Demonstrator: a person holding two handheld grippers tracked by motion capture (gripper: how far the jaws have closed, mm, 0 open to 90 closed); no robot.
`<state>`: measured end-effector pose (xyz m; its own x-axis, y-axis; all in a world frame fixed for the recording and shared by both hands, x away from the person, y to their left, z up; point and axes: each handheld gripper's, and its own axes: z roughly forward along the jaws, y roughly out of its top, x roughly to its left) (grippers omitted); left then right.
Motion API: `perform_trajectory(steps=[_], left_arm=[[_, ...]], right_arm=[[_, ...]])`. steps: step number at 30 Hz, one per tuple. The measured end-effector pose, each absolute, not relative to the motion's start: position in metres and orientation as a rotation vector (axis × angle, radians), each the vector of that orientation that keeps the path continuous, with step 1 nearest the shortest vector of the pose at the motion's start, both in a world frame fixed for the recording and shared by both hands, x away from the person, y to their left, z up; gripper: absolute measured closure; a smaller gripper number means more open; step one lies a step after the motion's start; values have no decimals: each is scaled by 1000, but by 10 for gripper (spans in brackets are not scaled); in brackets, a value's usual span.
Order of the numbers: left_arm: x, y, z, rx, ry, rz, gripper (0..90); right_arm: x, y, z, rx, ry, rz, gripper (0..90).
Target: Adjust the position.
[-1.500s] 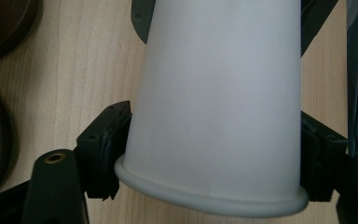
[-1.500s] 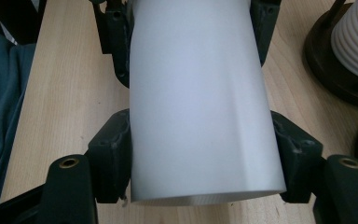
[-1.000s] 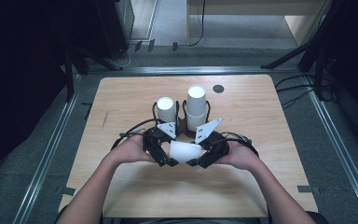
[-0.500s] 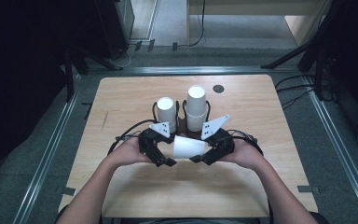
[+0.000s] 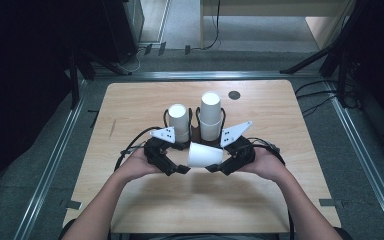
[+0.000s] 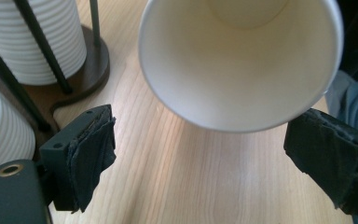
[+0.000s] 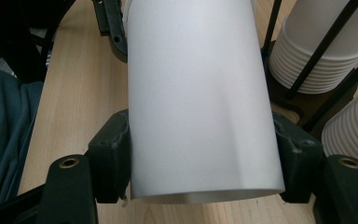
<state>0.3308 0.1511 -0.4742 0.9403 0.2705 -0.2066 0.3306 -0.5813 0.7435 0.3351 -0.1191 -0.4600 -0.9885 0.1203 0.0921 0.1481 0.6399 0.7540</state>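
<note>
The cup (image 5: pixel 205 155) lies on its side in the air just above the bench (image 5: pixel 290 120), between the two hands, near the bench's middle and just in front of the cup holder. It is plain white paper. In the right gripper view the cup (image 7: pixel 200 102) runs away from the camera, its base end nearest, and the two black jaws press on its wall from either side: the right claw (image 7: pixel 204 156) is clamped on it. In the left gripper view the cup's (image 6: pixel 242 70) open mouth faces the camera, its pale inside visible down to the bottom. The left claw (image 6: pixel 214 163) is spread wide, its padded jaws standing apart on either side below the rim and touching nothing.

In the high view the left claw (image 5: pixel 182 170) sits at the cup's wide end and the right claw (image 5: pixel 212 168) at its narrow end, each held by a hand coming in from the near edge. A grey three-cornered plate tops each one.

Just behind the cup stands the holder (image 5: pixel 196 135), a dark base with thin black wire uprights. It carries two stacks of white cups, mouths down: the left stack (image 5: pixel 178 122) is shorter, the right stack (image 5: pixel 210 115) taller. The stacks stand side by side, close together. Farther back on the bench, toward its right, lies a small dark disc (image 5: pixel 234 94).
</note>
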Motion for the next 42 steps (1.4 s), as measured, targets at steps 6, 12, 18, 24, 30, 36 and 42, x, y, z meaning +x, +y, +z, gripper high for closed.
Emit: perform_trajectory(steps=[6,12,18,24,30,36,42], left_arm=[[329,149,-470,2163,406,-105,91],[328,144,-470,2150,398,-119,91],[329,142,-469,2125,386,-128,92],[326,137,-469,2125,365,-128,125],[324,136,-469,2138,323,-145,193],[325,137,-468,2169,312,-176,250],[326,135,-466,2203,321,-166,261]], right_arm=[[335,-120,-459,-227,-2799,-1315,332],[334,-119,-459,-214,-2791,-1318,332],[333,-117,-458,-204,-2780,-1327,332],[332,-113,-459,-184,-2762,-1327,332],[331,-108,-461,-163,-2753,-1321,333],[330,-107,-462,-150,-2742,-1301,343],[332,-106,-464,-190,-2738,-1272,317]])
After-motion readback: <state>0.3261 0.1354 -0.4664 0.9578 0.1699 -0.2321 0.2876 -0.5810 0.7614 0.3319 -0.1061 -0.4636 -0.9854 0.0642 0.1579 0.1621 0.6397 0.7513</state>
